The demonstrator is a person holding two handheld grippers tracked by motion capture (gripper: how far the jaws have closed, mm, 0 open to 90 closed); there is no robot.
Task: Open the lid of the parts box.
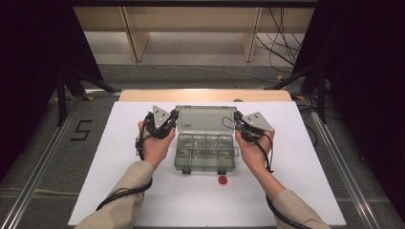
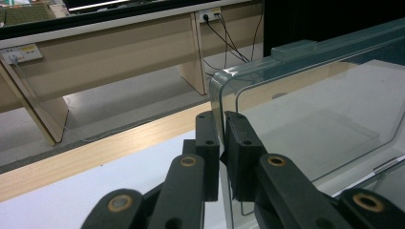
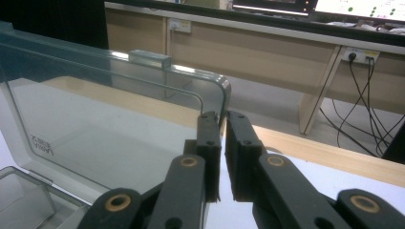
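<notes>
High view puts the box [image 1: 205,152] at the middle of the white board [image 1: 119,191]: a clear plastic organiser with its lid [image 1: 206,119] swung up and standing at the 12 o'clock side of the tray. The tray is split into small compartments; what lies in them is too small to tell. Two dark latches hang off its 6 o'clock edge.

Left gripper [image 1: 168,123] pinches the lid's 9 o'clock edge, right gripper [image 1: 237,121] the 3 o'clock edge. In the left gripper view the jaws are closed almost fully, with the lid's rounded corner [image 2: 224,95] clamped between them. The right gripper view shows the same: the jaws nearly together, squeezing the other corner of the lid [image 3: 217,93]. A hinge tab sits on the lid's top rim in both gripper views, and small lettering is printed low on the pane at 8 o'clock in the right gripper view.

A red cap [image 1: 222,180] lies on the board just off the tray's 6 o'clock edge, beside the right-hand latch and apart from it.

The board has bare room at 9, 3 and 6 o'clock of the box, crossed at 6 by the two sleeves and trailing cables. At 12 o'clock the lid stands near the board's far edge, where a wooden strip [image 1: 205,95] runs. Beyond it is floor, with desk legs and loose cables. A marking reading 5 [image 1: 82,130] sits on the floor at 9 o'clock.
</notes>
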